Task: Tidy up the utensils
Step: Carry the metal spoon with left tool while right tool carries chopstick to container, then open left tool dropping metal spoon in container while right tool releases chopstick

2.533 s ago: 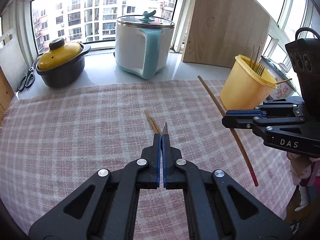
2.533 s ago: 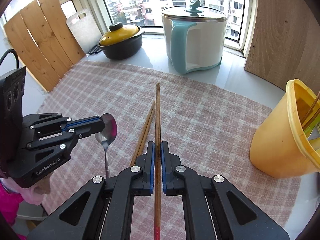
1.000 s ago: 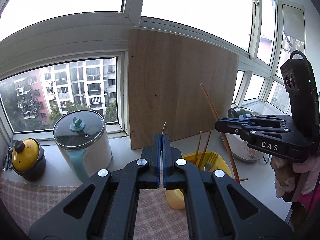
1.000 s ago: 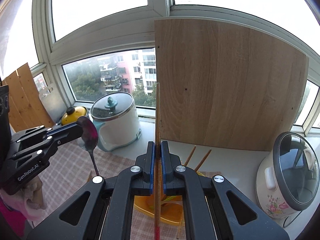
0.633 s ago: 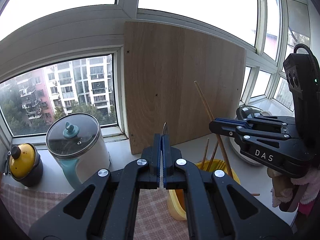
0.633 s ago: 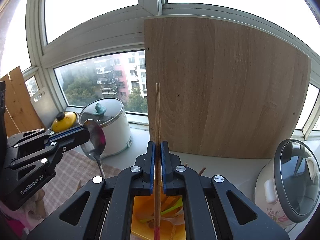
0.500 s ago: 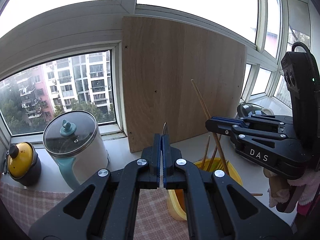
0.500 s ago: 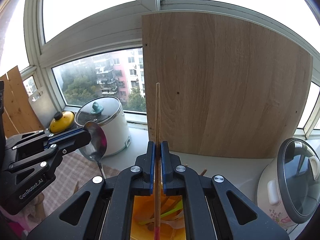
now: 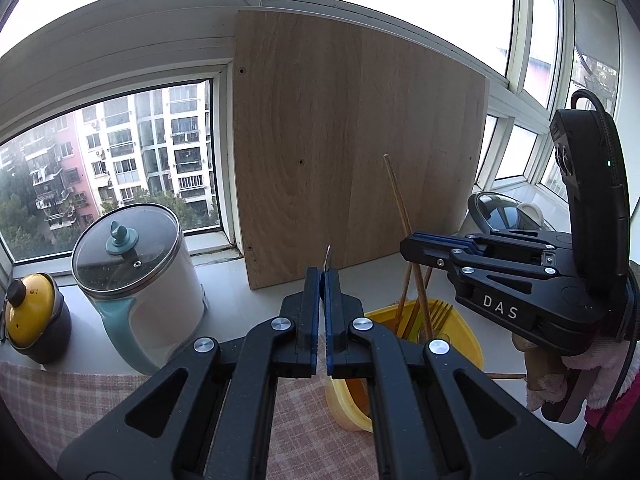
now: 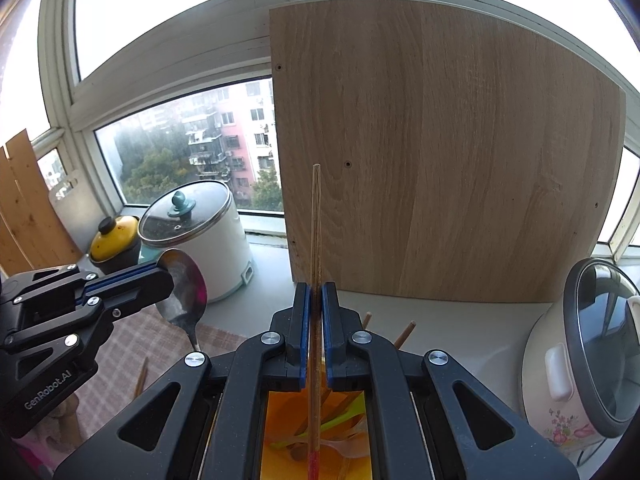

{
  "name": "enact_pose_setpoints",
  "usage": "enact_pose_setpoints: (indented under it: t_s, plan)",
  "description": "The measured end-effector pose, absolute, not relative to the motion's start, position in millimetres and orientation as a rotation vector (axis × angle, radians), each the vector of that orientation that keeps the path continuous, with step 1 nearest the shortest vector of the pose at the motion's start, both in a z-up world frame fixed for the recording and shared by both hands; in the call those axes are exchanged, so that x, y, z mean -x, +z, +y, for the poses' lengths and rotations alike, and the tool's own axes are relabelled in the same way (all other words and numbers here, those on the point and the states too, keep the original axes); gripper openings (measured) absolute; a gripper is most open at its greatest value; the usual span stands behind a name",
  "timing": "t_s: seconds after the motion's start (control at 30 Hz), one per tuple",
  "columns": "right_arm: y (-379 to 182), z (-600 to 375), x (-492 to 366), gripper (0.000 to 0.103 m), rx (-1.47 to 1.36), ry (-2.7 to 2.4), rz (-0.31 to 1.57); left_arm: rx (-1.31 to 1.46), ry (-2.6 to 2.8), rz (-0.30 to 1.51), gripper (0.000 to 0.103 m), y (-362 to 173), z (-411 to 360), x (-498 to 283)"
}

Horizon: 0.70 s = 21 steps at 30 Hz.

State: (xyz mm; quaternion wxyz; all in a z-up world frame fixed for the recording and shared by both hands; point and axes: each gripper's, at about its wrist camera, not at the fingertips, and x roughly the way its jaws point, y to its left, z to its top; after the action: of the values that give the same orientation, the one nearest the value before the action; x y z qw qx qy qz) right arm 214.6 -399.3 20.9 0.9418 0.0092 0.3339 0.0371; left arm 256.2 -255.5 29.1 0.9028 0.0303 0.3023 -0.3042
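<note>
Lowering comes next: your right gripper (image 10: 316, 300) is clamped on a chopstick (image 10: 315, 240) whose red end hangs inside the yellow cup (image 9: 460, 336); release only once it bottoms out. Your left gripper (image 9: 323, 280) pinches the spoon (image 10: 182, 288) (bowl upward). Since half a second ago, the cup sits nearer.

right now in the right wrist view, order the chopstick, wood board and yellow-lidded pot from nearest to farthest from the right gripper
1. chopstick, clamped in the right gripper
2. wood board, straight ahead, leaning at the window
3. yellow-lidded pot, far left on the sill
</note>
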Motion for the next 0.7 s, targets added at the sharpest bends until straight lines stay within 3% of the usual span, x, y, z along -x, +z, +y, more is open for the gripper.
enact_pose_setpoints:
  t_s: [0.3,0.4,0.47,0.7]
  plan:
    - [17.8,-405.5,-204.7,0.005,-0.027,0.058,0.704,-0.048,-0.646,0.65,0.001,26.3,-251.4,-251.6]
    - [18.0,-407.0,-200.8,0.014,-0.036,0.049,0.706,-0.049,-0.647,0.647,0.004,26.8,-248.7,-247.9]
    - [18.7,-407.7,-197.8,0.028,-0.043,0.043,0.703,-0.049,-0.647,0.647,0.004,27.7,-246.2,-245.9]
    - [21.8,-405.2,-188.4,0.038,-0.049,0.021,0.688,-0.043,-0.64,0.643,0.004,28.7,-230.3,-239.0]
